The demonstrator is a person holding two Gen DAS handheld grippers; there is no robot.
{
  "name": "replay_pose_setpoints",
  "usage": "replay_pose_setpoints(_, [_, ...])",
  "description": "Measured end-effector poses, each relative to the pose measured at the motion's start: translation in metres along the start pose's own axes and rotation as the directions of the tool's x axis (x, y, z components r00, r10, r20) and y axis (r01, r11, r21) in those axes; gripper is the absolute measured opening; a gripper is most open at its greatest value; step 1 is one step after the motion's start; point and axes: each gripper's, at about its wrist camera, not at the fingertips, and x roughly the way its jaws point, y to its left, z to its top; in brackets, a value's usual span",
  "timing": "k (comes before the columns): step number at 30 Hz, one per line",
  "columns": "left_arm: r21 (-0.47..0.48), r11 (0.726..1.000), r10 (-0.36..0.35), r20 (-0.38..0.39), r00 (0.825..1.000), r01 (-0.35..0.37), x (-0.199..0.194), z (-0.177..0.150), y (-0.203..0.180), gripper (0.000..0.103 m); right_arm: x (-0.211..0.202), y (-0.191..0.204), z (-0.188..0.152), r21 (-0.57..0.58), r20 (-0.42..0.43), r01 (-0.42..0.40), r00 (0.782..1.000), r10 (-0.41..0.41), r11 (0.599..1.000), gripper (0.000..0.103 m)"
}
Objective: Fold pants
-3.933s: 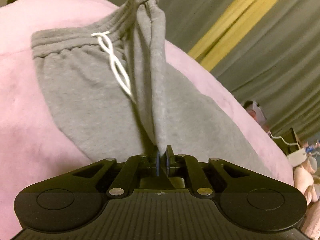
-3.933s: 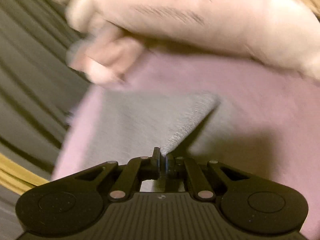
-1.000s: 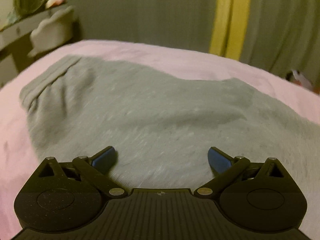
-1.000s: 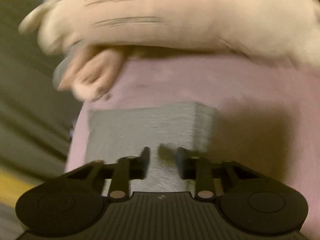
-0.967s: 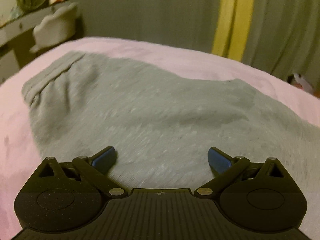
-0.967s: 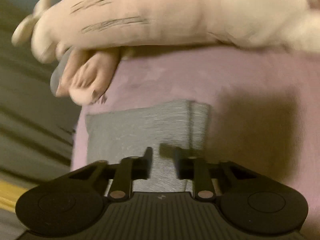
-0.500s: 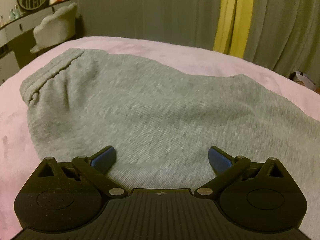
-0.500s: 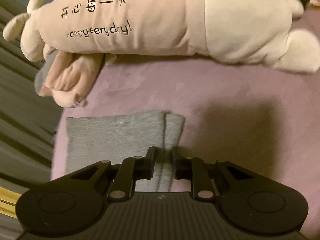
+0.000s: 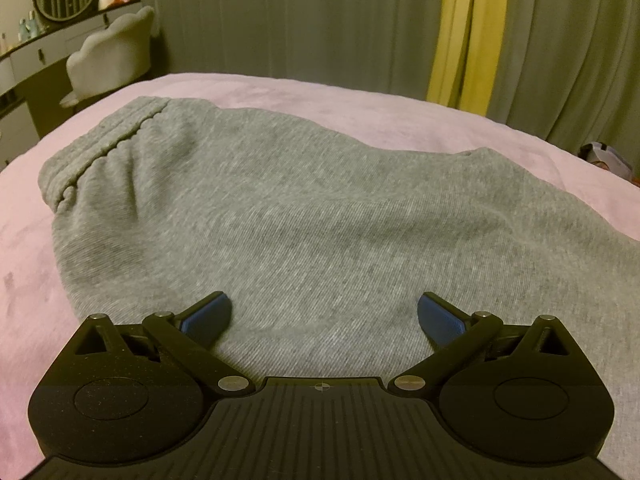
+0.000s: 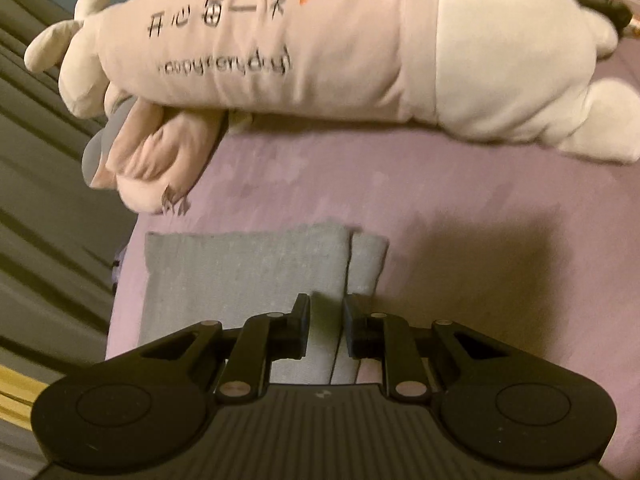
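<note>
In the left wrist view, the left gripper hangs over the grey sweatpants with its blue-padded fingers spread wide and nothing between them. The pants lie flat on the pink bedspread, filling the space ahead of the fingers and running off to the right of them. The ribbed waistband lies ahead and to the left of the fingers, near the bed's left edge. Beyond the bed hang green curtains with a yellow strip ahead and to the right. A pale chair and a dressing table stand far to the left.

In the right wrist view, the right gripper sits low over the cuff end of the pants, where two leg ends lie one on the other, slightly offset. Its fingers stand a narrow gap apart, straddling the offset edge of the legs; the fabric lies flat under them and is not pinched. Ahead of the fingers, well past the cuffs, a long pink-and-white plush toy with printed lettering lies across the purple-looking bedspread. A smaller pink plush lies ahead and to the left, near the cuff corner.
</note>
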Motion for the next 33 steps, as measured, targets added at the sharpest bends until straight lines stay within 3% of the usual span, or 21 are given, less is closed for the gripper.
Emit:
replay_pose_setpoints(7, [-0.001,1.0,-0.001,-0.001,1.0,0.001,0.003,0.0,0.0,0.103,0.001,0.008,-0.004,-0.059,0.013,-0.024,1.0,0.025,0.998,0.019])
replay_pose_setpoints(10, [-0.001,1.0,-0.001,-0.002,1.0,0.001,0.002,0.0,0.001,0.103,0.002,0.005,-0.009,-0.042,0.039,-0.044,0.998,0.045,0.998,0.004])
replay_pose_setpoints(14, [-0.001,1.0,-0.002,-0.002,1.0,0.002,0.003,0.0,0.0,0.103,0.0,0.002,-0.01,-0.045,0.06,-0.074,0.995,0.076,0.996,0.009])
replay_pose_setpoints(20, [-0.002,1.0,-0.005,-0.002,1.0,0.004,0.003,0.0,0.0,0.103,0.011,0.007,-0.008,-0.037,-0.011,-0.062,0.998,0.061,0.997,0.011])
replay_pose_setpoints(22, [-0.006,1.0,-0.009,-0.002,1.0,0.009,0.003,0.001,0.001,0.103,0.006,0.013,-0.006,-0.06,0.004,-0.055,0.998,0.056,0.997,0.005])
replay_pose_setpoints(26, [-0.012,1.0,-0.011,0.0,1.0,0.011,0.004,0.001,0.002,0.103,-0.019,0.031,-0.006,-0.133,0.093,-0.054,0.993,0.066,0.99,0.004])
replay_pose_setpoints(29, [-0.022,1.0,-0.012,0.001,1.0,0.012,0.005,0.002,0.003,0.103,-0.034,0.035,-0.001,-0.167,0.173,0.001,0.985,0.029,0.986,0.002])
replay_pose_setpoints(33, [-0.016,1.0,-0.009,0.004,1.0,0.01,0.006,0.002,0.003,0.103,-0.012,0.015,0.003,-0.106,0.082,0.064,0.995,-0.055,0.992,0.003])
